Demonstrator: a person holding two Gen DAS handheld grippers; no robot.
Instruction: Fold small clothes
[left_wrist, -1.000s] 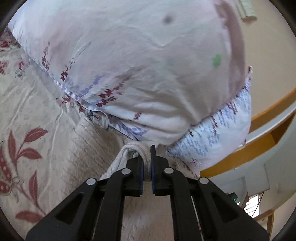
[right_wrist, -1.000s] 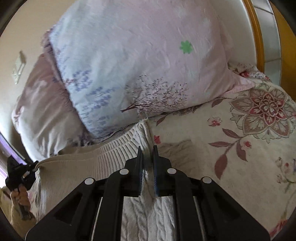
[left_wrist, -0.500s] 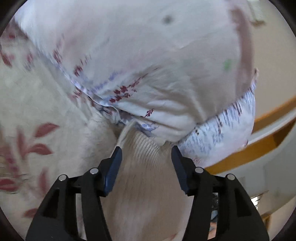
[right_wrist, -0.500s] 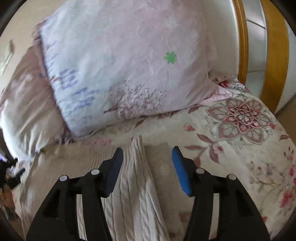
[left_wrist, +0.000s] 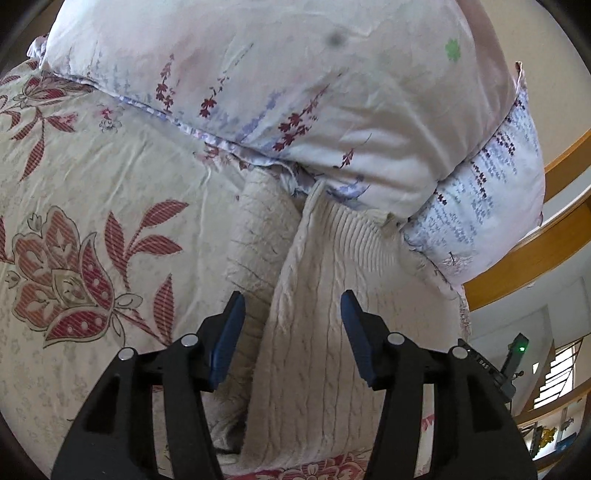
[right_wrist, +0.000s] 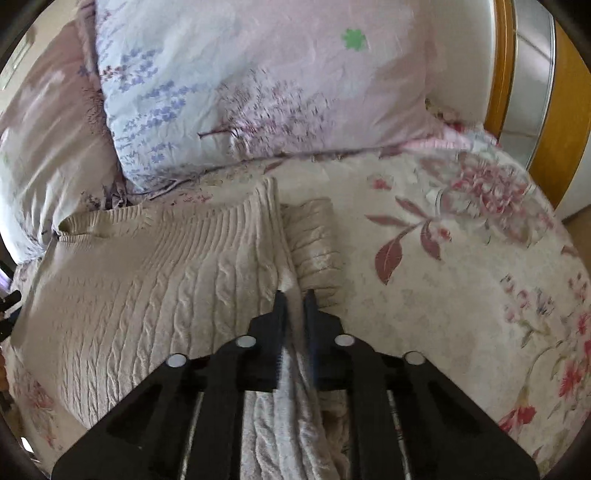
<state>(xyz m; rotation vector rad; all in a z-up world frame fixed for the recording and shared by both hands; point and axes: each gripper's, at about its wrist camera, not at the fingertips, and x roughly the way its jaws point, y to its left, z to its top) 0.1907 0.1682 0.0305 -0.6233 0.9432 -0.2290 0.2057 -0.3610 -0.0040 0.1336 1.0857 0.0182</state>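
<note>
A cream cable-knit sweater (left_wrist: 317, 295) lies on the flowered bedspread (left_wrist: 92, 184), its ribbed top edge against the pillows. My left gripper (left_wrist: 291, 314) is open and empty, held just above the sweater's edge. In the right wrist view the sweater (right_wrist: 147, 273) lies spread to the left, with a folded sleeve (right_wrist: 314, 236) beside it. My right gripper (right_wrist: 294, 295) is shut on a fold of the sweater at its right edge, and the knit runs back between the fingers.
Two flowered pillows (left_wrist: 295, 81) are stacked against the headboard just beyond the sweater; they also show in the right wrist view (right_wrist: 258, 81). A wooden bed frame (left_wrist: 546, 236) curves at the right. The bedspread (right_wrist: 461, 258) stretches to the right.
Both grippers let go of the sweater's top edge and pulled back. The left one stays open. The right one opened, moved back along the sweater's side and shut on a fold.
</note>
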